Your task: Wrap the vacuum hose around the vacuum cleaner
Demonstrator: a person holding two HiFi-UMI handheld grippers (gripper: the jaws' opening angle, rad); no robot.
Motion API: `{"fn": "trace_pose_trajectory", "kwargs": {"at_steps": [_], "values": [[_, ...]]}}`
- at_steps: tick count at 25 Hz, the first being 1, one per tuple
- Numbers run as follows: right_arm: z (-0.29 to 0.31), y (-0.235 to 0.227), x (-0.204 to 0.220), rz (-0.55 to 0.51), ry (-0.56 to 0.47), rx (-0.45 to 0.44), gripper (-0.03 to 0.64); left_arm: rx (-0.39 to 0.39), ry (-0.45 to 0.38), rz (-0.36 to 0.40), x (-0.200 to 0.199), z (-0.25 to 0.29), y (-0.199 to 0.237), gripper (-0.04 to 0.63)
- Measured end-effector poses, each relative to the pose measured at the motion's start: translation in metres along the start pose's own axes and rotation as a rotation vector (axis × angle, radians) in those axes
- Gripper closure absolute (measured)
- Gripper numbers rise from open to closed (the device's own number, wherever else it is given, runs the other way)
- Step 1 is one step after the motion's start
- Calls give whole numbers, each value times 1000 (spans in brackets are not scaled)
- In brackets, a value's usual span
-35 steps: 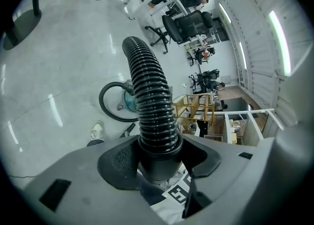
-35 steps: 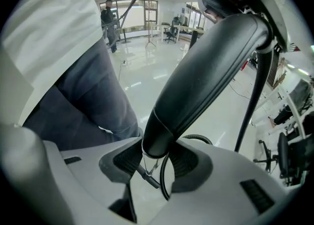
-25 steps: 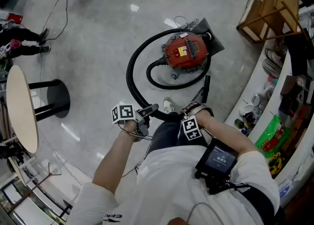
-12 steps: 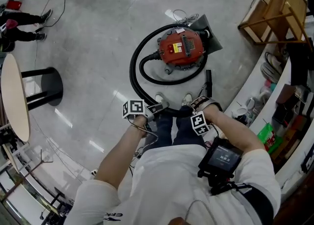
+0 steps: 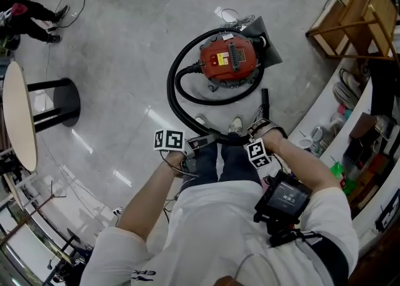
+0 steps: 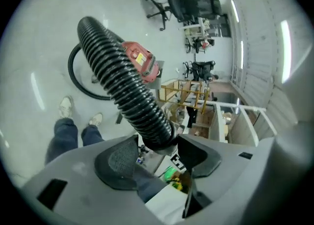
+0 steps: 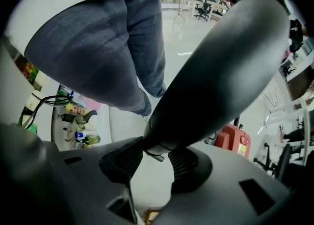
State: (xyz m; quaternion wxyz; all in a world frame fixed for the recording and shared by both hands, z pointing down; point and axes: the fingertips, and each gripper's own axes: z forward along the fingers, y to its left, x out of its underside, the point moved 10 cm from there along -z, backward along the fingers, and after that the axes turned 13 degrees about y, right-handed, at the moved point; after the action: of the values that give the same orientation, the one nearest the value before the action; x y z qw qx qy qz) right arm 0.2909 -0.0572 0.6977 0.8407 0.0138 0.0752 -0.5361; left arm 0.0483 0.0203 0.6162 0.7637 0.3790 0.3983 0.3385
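1. Head view: the red vacuum [image 5: 230,60] sits on the grey floor ahead of your shoes [image 5: 236,125]. The black hose [image 5: 170,88] curls close round its near side. A wider arc of it then runs down the left of the vacuum to your hands.
2. Same view: your left gripper [image 5: 201,142] meets the hose just by your left shoe. Your right gripper [image 5: 256,130] is near your right shoe, and a black tube [image 5: 264,100] points from it toward the vacuum. The hose crosses in front of your legs between the two grippers.
3. Same view: a round table [image 5: 19,122] stands well off to the left, and a wooden rack [image 5: 353,13] is at the upper right.
4. Left gripper view: your left gripper [image 6: 157,150] is closed on the hose [image 6: 122,81]. Both pads press the smooth cuff where the ribbing ends, so the jaws stand only as far apart as that cuff is wide. The ribbed hose rises away from the jaws. Beyond it you can see the vacuum [image 6: 140,62] on the floor with a loop of hose beside it. Your legs are at the lower left.
5. Right gripper view: your right gripper [image 7: 157,150] is clamped on the narrow end of the smooth dark tube [image 7: 221,71]. The jaws are partly apart, with a pad on each side of it. The tube widens as it runs up and to the right. The vacuum [image 7: 235,140] shows past it at the right, and your jeans [image 7: 98,52] fill the upper left.
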Motion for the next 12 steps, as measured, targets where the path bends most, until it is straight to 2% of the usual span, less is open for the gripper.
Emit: {"fn": "trace_pose_trajectory", "kwargs": {"at_steps": [4,7,9,12], "values": [[1,-4,-2,21,-12,-1,453,-266,80,279,1,-23,-12,368],[0,-6,-1,36,-14,0,453,-536,128,509,2,-40,-14,368],[0,-6,0,38,-15,0,453,-782,119,723,-1,-51,-14,368],[0,-5,1,40,-15,1,453,-1170,146,1150,-10,-58,-17,368]]}}
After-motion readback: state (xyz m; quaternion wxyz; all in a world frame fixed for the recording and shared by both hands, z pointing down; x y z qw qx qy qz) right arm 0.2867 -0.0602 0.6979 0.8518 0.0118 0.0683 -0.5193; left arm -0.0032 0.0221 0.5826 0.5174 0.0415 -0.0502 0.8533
